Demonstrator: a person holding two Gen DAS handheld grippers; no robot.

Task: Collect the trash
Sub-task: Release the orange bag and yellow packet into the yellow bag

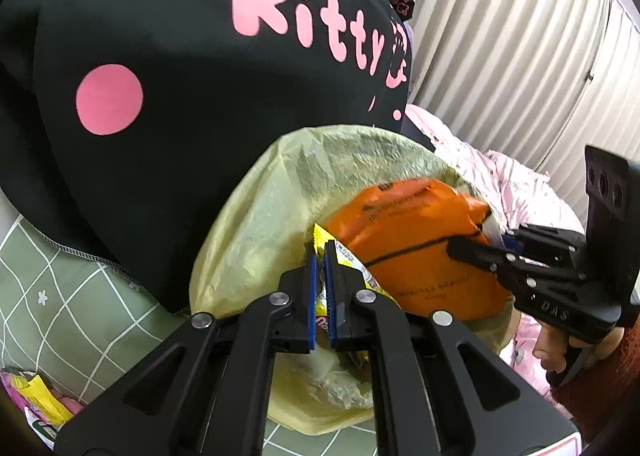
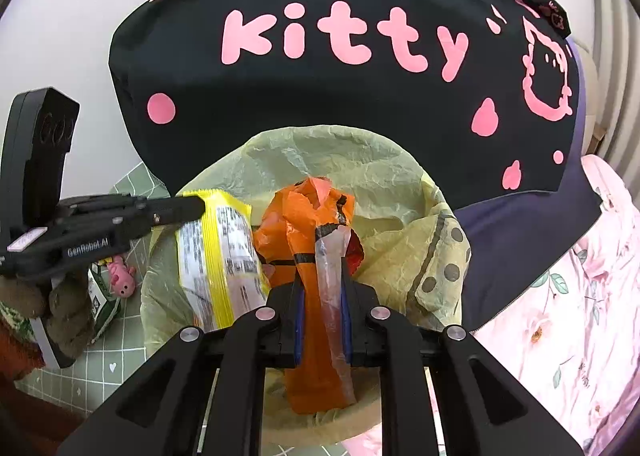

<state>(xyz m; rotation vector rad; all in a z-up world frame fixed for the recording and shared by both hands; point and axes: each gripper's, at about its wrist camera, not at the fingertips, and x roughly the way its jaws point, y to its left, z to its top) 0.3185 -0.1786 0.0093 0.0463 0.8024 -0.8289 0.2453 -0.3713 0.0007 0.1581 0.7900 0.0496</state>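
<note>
Orange bag [image 2: 316, 268]: thin crinkled plastic with a clear film strip [image 2: 332, 284] alongside; it looks light, limp and a little slick. It hangs over the mouth of the yellow bin liner [image 2: 332, 159], clamped in the right hand-held gripper [image 2: 322, 320].
Best hold on it: probably a gathered, bunched fold as now; a single flat layer would likely slip out.
Yellow snack wrapper [image 2: 224, 256]: printed foil-like film, light, springy and crackly. The left hand-held gripper [image 1: 320, 276] is clenched on its edge, over the liner just beside the orange bag.
Yellow bin liner: soft, floppy, open-mouthed; its rim may fold inward if brushed.
Black "kitty" pillow [image 1: 180, 95]: right behind the liner.
Bed: green checked sheet [image 1: 80, 304] and pink floral bedding [image 2: 560, 316] around the liner.
</note>
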